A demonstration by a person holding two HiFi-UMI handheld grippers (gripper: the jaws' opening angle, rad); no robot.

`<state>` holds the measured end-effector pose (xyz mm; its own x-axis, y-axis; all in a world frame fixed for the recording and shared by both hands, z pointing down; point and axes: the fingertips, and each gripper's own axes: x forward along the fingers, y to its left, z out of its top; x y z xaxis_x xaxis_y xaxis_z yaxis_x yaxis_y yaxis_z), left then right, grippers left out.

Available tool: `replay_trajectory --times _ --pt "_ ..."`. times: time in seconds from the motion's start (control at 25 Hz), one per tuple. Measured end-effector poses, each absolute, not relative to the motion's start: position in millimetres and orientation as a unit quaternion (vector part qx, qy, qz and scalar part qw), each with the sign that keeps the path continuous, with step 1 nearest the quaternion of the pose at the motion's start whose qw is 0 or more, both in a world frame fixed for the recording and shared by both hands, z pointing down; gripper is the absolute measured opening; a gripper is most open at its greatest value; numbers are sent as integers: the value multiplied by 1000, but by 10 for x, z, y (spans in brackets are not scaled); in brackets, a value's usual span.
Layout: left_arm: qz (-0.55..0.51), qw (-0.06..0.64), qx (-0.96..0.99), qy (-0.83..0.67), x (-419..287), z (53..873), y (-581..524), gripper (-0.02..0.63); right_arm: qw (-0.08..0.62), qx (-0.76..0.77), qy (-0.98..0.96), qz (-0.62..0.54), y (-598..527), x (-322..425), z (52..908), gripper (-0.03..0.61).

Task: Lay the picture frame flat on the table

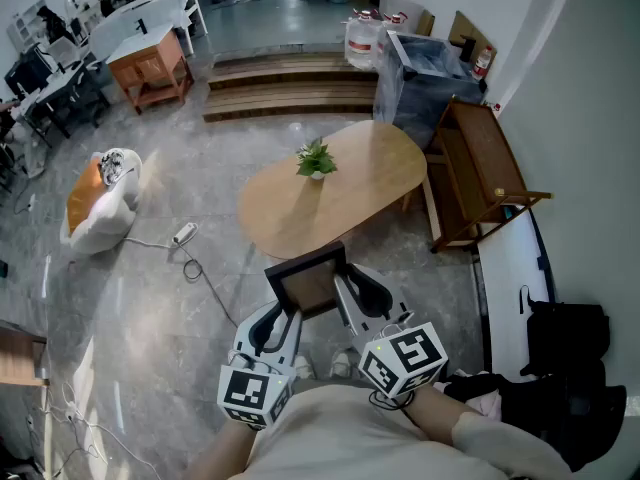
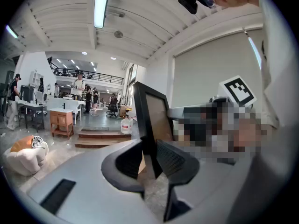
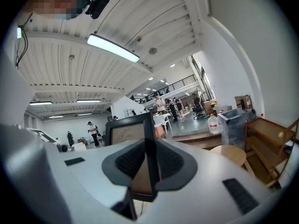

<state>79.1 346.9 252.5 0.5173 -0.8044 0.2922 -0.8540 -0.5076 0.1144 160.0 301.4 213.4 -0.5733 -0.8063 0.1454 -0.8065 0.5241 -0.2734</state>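
Open wood across the near and right parts of the table (image 1: 370, 183); small plant (image 1: 316, 159) toward the far left; wooden shelf (image 1: 488, 156) close on the right.

The room is lit brightly and evenly from above. A long ceiling lamp (image 2: 102, 6) is seen glowing in the left gripper view and a second lamp (image 3: 113, 48) in the right gripper view, both blown out to white. A pale sheen is thrown on the grey floor (image 1: 130, 303) at the left of the head view, and shadows are kept soft. The picture frame (image 2: 154, 118) is rendered dark against the bright far wall. Both gripper views are bent by a wide lens and ringed in black. The left gripper (image 2: 152, 164) and right gripper (image 3: 148, 162), near the lens, are rendered slightly soft.
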Motion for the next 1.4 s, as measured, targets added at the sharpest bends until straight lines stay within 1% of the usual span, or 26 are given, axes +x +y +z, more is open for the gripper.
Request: replay_trajectory --times 0.48,1.08,1.4 --pt "105 123 855 -493 805 2581 3296 91 10 448 -882 147 2819 1592 2182 57" --pt "106 128 849 -502 1209 2674 3091 91 2 447 -883 144 2565 1978 2290 57" --pt "105 131 848 -503 1120 2828 2767 91 14 441 -885 147 2241 1889 2441 57"
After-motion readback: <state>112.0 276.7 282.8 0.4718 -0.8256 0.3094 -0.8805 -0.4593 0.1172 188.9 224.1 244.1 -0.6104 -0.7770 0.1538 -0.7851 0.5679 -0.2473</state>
